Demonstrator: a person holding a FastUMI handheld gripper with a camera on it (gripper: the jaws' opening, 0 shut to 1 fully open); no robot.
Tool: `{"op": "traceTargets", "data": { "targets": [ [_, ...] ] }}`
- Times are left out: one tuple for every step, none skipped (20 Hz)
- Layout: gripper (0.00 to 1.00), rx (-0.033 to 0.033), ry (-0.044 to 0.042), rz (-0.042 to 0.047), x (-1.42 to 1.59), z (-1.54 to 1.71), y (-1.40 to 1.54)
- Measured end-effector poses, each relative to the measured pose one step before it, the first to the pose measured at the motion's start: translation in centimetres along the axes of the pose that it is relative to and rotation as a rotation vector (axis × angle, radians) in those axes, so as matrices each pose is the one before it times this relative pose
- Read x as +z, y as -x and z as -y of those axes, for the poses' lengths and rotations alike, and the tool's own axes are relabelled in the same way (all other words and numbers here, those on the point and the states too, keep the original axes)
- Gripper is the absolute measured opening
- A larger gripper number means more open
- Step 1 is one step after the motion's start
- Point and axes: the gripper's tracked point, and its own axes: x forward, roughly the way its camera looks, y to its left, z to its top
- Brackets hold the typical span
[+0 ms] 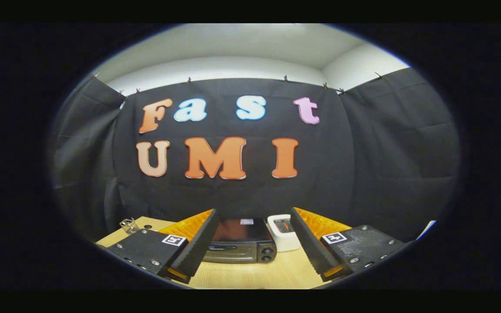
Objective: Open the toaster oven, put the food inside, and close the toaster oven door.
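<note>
Low in the middle of the gripper view, the gripper [250,250] is held released and empty, its fingers spread wide so that the closed toaster oven [240,243] is framed beyond them. Just beside the oven's right side, food in a white tray [283,231] is seen on the pale wooden table [250,276], backed by black cloth walls.

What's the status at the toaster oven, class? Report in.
Gripper open, holding nothing. Toaster oven beyond the fingers, door shut. Food in white tray beside it on the table. Nothing in the way.
</note>
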Motion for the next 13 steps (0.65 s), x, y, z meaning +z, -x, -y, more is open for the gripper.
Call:
{"op": "traceTargets", "data": {
  "targets": [
    [0.98, 0.02061, 0.01962, 0.02601, 1.151, 0.755, 0.451],
    [0.98, 0.01919, 0.01551, 0.01998, 0.681, 0.476, 0.557],
    [0.98, 0.01658, 0.00394, 0.00849, 0.674, 0.679, 0.257],
    [0.98, 0.0263, -0.01395, 0.01648, 0.792, 0.445, 0.432],
    [0.98, 0.03023, -0.01898, 0.01963, 0.762, 0.135, 0.268],
    [0.98, 0.0225, -0.0183, 0.01815, 0.607, 0.444, 0.193],
    [0.98, 0.02374, -0.01497, 0.0163, 0.45, 0.466, 0.457],
    [0.98, 0.01764, -0.01206, 0.01067, 0.39, 0.486, 0.267],
    [0.97, 0.02202, -0.01214, 0.00718, 0.16, 0.299, 0.26],
    [0.97, 0.02147, -0.01254, 0.00237, 0.103, 0.199, 0.217],
    [0.97, 0.02277, -0.01187, 0.00346, 0.141, 0.102, 0.25],
    [0.97, 0.01135, -0.00708, 0.00234, 0.142, 0.159, 0.113],
    [0.97, 0.00609, 0.00282, 0.00057, -0.072, 0.35, 0.101]
  ]
}}
